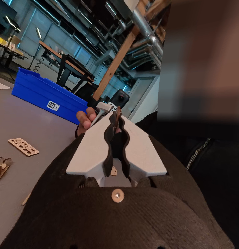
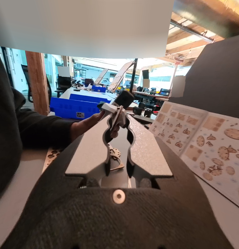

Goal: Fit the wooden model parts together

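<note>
My left gripper [image 1: 117,116] is raised above the table and shut on a thin brown wooden piece [image 1: 117,114], seen edge-on between its black pads. Just beyond it is the right gripper's white finger [image 1: 102,108], with a hand [image 1: 85,118] on that gripper. In the right wrist view my right gripper [image 2: 118,118] is open. The left gripper [image 2: 117,114] points its tips into that gap, holding the round-edged wooden piece [image 2: 117,117]. The right pads stand on either side of the piece and I see no pad pressing on it.
A blue bin [image 1: 49,93] stands on the grey table [image 1: 28,128], also in the right wrist view [image 2: 74,107]. A cut-out wooden sheet [image 1: 23,146] and loose wooden parts [image 1: 2,165] lie left. An open instruction booklet [image 2: 197,141] lies right; wooden gear parts [image 2: 114,152] lie below. Both grippers' tips are close together, under 4 cm apart.
</note>
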A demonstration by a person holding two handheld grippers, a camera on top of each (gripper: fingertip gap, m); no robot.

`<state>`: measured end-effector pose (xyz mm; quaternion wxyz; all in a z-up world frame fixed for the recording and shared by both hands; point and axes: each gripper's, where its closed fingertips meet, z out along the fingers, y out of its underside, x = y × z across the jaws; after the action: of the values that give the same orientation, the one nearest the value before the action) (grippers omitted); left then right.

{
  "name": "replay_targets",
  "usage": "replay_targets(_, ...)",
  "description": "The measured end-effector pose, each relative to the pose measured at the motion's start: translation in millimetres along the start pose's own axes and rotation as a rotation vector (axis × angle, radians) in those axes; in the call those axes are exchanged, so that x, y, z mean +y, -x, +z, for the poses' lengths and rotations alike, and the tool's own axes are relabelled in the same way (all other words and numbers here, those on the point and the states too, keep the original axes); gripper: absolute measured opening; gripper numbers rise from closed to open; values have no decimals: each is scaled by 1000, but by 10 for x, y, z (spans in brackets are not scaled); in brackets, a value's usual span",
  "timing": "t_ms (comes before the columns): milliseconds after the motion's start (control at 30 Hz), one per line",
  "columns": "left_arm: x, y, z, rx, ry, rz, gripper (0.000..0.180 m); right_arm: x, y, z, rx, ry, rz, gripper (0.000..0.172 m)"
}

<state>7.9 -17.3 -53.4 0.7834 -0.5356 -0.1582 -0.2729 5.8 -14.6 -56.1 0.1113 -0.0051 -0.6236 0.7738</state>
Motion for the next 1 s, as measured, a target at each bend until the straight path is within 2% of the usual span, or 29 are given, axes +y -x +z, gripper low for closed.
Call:
replay_targets(300, -7, 39, -4, -21, -18, 25, 1, 60, -2, 20, -43, 17, 136, 3)
replay_targets(567, 13, 145, -12, -192, 54, 252, 18, 82, -33, 11, -131, 62, 349, 0)
replay_targets(667, 17, 136, -22, -229, 85, 338, 18, 149, -3, 31, -143, 104, 359, 0)
replay_targets(767, 39, 109, -28, -231, 125, 375, 7, 155, 1, 29, -153, 109, 379, 0)
replay_targets(1000, 37, 77, -26, -263, 151, 503, 13, 170, 11, 36, -174, 117, 443, 0)
